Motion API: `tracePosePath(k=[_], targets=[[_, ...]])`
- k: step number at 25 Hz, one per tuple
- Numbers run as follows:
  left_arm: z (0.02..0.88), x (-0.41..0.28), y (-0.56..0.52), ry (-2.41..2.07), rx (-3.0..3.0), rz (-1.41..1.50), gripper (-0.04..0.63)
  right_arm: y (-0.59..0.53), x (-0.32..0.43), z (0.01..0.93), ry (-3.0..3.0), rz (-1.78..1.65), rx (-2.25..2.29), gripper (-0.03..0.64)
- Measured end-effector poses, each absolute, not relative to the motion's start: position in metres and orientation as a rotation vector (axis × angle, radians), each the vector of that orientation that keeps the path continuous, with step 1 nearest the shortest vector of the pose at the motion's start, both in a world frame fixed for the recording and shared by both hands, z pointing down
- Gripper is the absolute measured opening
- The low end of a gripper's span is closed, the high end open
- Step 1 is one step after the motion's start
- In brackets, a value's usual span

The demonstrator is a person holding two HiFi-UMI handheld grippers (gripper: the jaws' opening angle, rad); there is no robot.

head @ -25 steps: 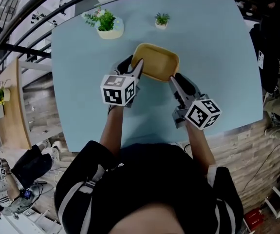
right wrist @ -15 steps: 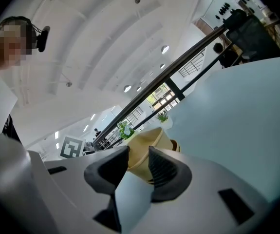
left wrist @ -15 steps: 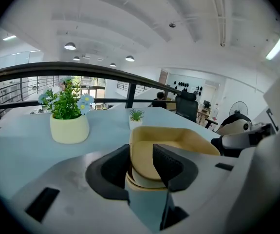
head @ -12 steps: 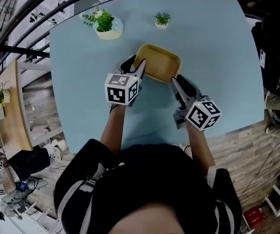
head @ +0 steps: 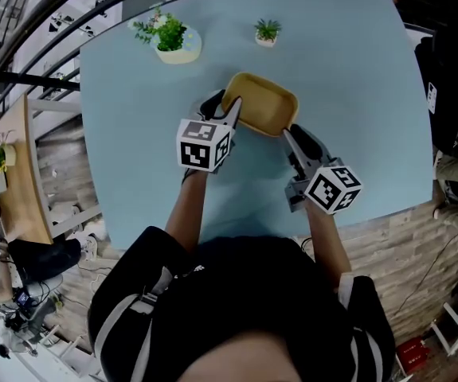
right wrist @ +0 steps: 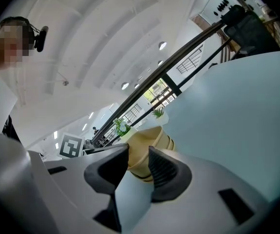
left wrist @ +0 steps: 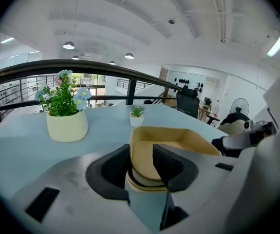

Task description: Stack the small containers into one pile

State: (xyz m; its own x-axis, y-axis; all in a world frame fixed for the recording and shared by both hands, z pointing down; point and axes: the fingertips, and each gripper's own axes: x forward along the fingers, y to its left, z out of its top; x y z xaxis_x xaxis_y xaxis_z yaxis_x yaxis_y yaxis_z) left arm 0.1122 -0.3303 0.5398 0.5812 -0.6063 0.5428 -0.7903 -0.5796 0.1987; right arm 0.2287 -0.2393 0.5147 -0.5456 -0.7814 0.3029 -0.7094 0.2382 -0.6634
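Observation:
A pile of nested yellow containers [head: 264, 110] sits mid-table between my two grippers. The left gripper [head: 229, 113] clamps the pile's left near corner: in the left gripper view one jaw is inside the rim and one outside, around the yellow containers [left wrist: 178, 143], with the left gripper [left wrist: 142, 168] shut on that wall. My right gripper [head: 287, 134] grips the right near corner. In the right gripper view the yellow containers [right wrist: 147, 147] show several stacked rims between the jaws of the right gripper [right wrist: 139, 168]. Whether the pile touches the table is unclear.
A yellow pot of flowers [head: 177, 44] and a small white potted plant [head: 266, 34] stand at the far side of the light blue table [head: 133, 134]. In the left gripper view the flower pot [left wrist: 66, 125] is ahead at left, the small plant [left wrist: 136, 117] straight ahead. Railing lies beyond.
The yellow pile and both grippers have drifted slightly right and toward me together. Both grips look unchanged.

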Motion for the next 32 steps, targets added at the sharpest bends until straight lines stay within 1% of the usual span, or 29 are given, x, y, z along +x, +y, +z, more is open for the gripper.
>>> tracePosePath(k=[9,15,25,32], targets=[[0.548,0.111,-0.332,-1.132,2.376,0.621,0.130,-0.241,0.227,0.521,2.420,-1.225,-1.432,0.146],[0.549,0.109,-0.331,-1.136,2.355,0.591,0.130,-0.242,0.229,0.520,2.412,-1.221,-1.429,0.155],[0.527,0.102,-0.327,-1.177,2.366,0.524,0.130,-0.240,0.239,0.500,2.415,-1.150,-1.444,0.156],[0.497,0.105,-0.315,-1.177,2.417,0.428,0.129,-0.240,0.229,0.477,2.451,-1.076,-1.377,0.131]])
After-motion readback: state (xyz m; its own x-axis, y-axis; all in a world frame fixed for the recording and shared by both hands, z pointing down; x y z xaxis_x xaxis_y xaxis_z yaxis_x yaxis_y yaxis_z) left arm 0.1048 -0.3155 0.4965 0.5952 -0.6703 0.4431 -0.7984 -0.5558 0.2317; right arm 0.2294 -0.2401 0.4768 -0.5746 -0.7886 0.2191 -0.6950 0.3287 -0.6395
